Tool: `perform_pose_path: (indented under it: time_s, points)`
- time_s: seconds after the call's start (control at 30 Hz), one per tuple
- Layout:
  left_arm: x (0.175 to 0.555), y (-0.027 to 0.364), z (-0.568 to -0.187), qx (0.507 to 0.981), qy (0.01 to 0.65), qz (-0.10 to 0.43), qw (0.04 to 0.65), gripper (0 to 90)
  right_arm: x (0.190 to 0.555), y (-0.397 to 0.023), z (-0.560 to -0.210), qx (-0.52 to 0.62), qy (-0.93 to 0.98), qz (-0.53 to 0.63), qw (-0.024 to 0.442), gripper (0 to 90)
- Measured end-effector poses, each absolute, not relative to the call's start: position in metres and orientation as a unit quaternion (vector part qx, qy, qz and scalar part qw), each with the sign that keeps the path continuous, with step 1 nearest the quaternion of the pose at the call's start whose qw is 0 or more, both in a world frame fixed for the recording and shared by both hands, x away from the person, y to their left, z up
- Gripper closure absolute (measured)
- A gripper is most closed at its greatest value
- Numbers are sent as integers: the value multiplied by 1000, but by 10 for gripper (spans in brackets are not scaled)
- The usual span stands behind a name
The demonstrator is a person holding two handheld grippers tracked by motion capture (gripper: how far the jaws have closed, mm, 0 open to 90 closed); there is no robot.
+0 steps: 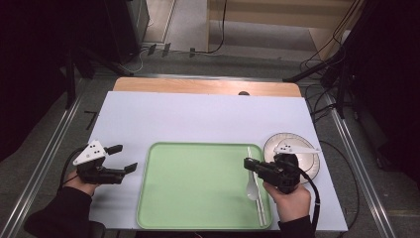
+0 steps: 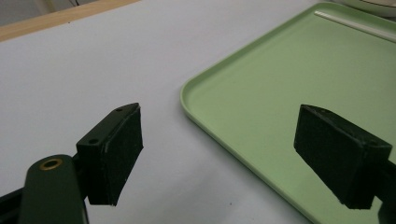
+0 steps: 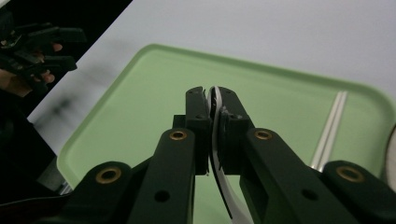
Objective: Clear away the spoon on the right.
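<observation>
High view: right claw [image 1: 247, 162] clamped on a white spoon [image 1: 252, 188], over the right-hand part of the green tray [image 1: 198, 145] on the table [image 1: 198, 114]. Spoon's long axis running near-to-far, roughly parallel to the white chopsticks [image 1: 261, 214] lying along the tray's right side; bowl end toward the person, just left of the chopsticks, the gripped end farther up at the claw. Cannot tell whether the bowl touches the tray floor. Paper plate [image 1: 277, 141] just beyond the tray's right rim, behind the right hand. Left claw [image 1: 125, 157] on the far side of the tray, off its left rim, jaws apart and holding nothing, well apart from the spoon; right hand plainly the nearer. Left gripper view: pads [image 2: 116, 149] spread wide over bare table, tray corner [image 2: 196, 93] between and ahead of them, one chopstick end [image 2: 350, 23] at the far side. Right gripper view: jaws together on the thin white spoon [image 3: 215, 140], held edge-on between the pads, tray floor [image 3: 140, 93] directly beneath, chopsticks [image 3: 329, 126] off to the right. Judgement: spoon already in line with the chopsticks, so the set-down likely turns on keeping it to their left, clear of them and inside the rim.
</observation>
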State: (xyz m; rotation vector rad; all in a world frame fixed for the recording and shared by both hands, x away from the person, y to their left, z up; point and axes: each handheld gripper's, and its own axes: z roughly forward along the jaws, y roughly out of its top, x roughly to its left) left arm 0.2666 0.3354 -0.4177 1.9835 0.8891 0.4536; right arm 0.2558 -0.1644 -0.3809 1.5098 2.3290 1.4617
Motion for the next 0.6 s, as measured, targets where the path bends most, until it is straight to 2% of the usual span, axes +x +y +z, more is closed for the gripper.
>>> perform_pose_path:
  time_s: [0.3, 0.6]
  points:
    - [267, 335, -418, 802, 356, 182, 444, 156, 250, -148, -406, 483, 756, 441, -16, 858]
    - [267, 335, -418, 802, 357, 182, 443, 156, 263, -143, -423, 500, 750, 433, -14, 850]
